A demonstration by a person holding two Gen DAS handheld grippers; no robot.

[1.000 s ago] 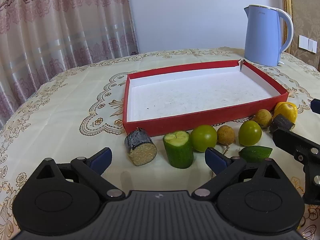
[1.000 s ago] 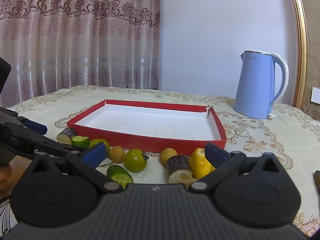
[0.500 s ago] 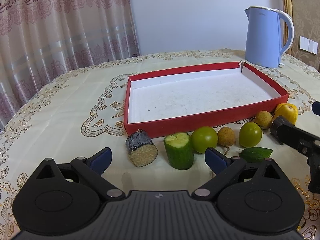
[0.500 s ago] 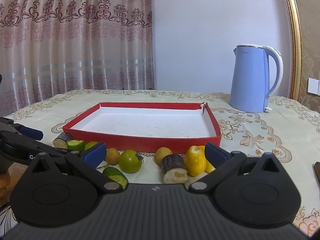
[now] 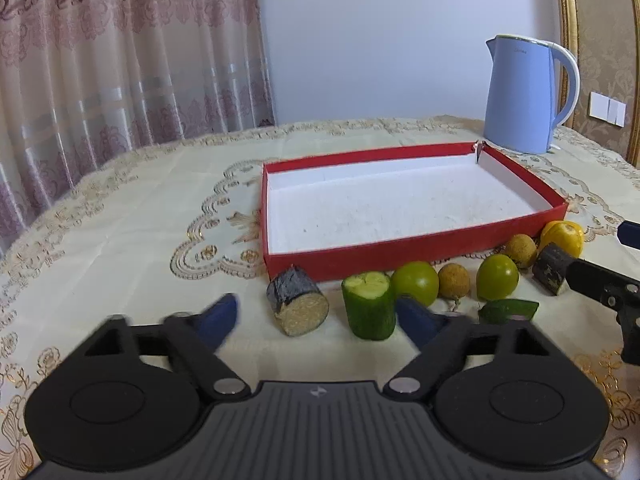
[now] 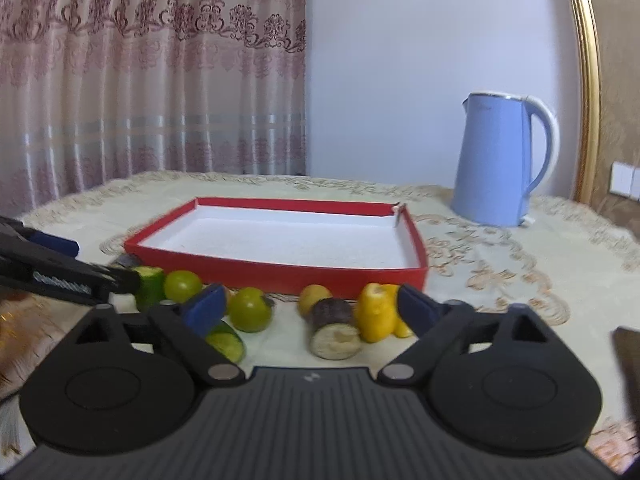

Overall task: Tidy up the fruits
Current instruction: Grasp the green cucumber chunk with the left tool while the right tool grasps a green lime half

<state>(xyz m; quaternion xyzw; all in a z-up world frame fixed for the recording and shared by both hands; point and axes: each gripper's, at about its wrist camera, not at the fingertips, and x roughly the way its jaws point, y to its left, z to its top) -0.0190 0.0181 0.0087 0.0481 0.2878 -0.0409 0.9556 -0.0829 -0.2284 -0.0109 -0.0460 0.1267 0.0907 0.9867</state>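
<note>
A row of fruit pieces lies on the tablecloth in front of the red tray (image 5: 400, 248). My left gripper (image 5: 318, 316) is closing, with a dark sugarcane piece (image 5: 298, 306) and an upright cucumber piece (image 5: 370, 306) between its blue pads; neither pad presses on them. My right gripper (image 6: 310, 307) is also closing around a green fruit (image 6: 250, 310), a brown longan (image 6: 314, 298), a second sugarcane piece (image 6: 334, 328) and a yellow fruit (image 6: 378, 312), without touching them. The red tray (image 6: 280, 276) holds nothing.
A blue kettle (image 5: 520, 96) stands behind the tray's far right corner. More green fruits (image 5: 416, 282) and a cucumber slice (image 5: 508, 310) lie in the row. Curtains hang behind the table. A dark object (image 6: 626, 352) sits at the right edge.
The pads of both grippers have come closer together since the earlier frames. Neither hand has shifted noticeably, and the fruits lie where they were.
</note>
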